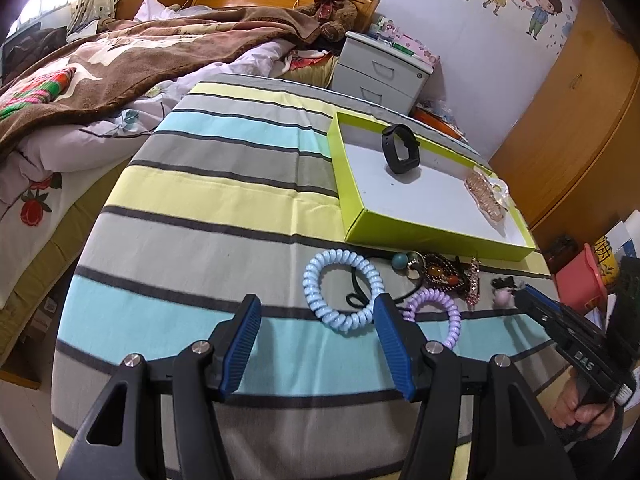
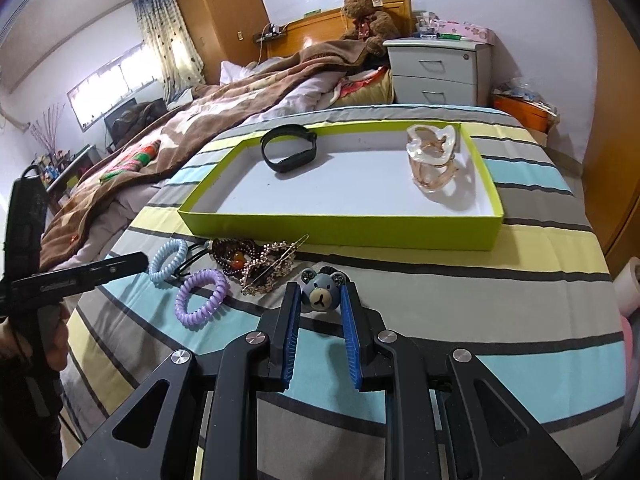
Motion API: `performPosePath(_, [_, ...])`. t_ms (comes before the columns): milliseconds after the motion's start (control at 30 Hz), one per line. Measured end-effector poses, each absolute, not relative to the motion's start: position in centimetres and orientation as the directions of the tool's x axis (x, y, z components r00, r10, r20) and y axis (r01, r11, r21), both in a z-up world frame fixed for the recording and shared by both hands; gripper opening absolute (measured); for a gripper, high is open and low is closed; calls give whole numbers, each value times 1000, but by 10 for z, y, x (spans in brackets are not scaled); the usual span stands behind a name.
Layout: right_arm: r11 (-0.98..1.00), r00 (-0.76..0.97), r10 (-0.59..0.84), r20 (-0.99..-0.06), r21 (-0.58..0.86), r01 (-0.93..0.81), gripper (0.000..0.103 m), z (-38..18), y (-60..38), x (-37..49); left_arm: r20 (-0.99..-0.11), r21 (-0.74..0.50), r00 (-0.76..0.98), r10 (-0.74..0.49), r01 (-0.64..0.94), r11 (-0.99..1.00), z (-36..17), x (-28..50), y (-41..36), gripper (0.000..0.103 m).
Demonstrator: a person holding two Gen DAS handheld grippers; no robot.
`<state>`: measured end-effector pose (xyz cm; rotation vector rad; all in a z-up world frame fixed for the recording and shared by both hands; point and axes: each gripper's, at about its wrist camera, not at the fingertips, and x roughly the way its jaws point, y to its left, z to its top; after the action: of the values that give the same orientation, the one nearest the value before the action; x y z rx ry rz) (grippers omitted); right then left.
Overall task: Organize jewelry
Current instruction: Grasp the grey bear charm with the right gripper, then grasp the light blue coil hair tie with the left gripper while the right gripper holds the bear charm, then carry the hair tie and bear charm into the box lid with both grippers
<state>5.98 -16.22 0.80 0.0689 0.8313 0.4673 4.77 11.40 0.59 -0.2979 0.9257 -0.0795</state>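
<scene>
My right gripper (image 2: 320, 300) jaws clamp the bear hair tie (image 2: 320, 292); the green tray (image 2: 340, 226) lies straight ahead. Left gripper (image 1: 316, 320) jaws gape, empty.

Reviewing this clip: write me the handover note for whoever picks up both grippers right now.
Right gripper: jaws shut on the blue bear hair tie, just short of the green tray.
Left gripper: jaws open, empty, near the light-blue coil tie.
Done: black wristband and clear hair claw are in the tray.
Left: put the bear tie in the tray, then the light-blue coil, purple coil, beaded bracelet and rhinestone clip lying on the striped cloth.
</scene>
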Motion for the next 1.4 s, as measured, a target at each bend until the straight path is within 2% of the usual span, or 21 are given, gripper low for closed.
performPosePath(200, [898,602,429,-673,244,-367,21,16,-167,56,-807,-195,581,-104,-96,976,3,66,110,60])
performPosePath(367, [894,607,438,-663,250,-372,21,19,-167,55,-822,-143,566,-61,-102,985,-2,74,107,52])
performPosePath(533, [891,611,443,-656,252,-377,21,20,-167,54,-826,-79,563,-16,-88,993,-3,77,100,51])
performPosePath(633, [890,610,446,-655,254,-379,21,20,-167,55,-827,-40,562,1,-60,997,-2,79,91,41])
performPosePath(700, [891,613,446,-652,255,-377,21,20,-168,55,-826,-37,564,-8,-39,999,-1,80,88,28])
performPosePath(767, [890,615,448,-649,256,-377,21,21,-168,55,-827,-50,561,-24,-31,998,0,81,87,22])
performPosePath(867, [890,615,447,-650,256,-377,21,21,-168,55,-825,-38,564,-20,-21,999,0,80,84,19])
performPosePath(967, [890,614,448,-650,259,-376,21,22,-168,55,-820,-60,570,-40,-17,998,2,78,85,11])
performPosePath(1400, [889,632,451,-630,251,-384,21,30,-169,52,-786,-118,613,-79,-23,993,21,67,89,10])
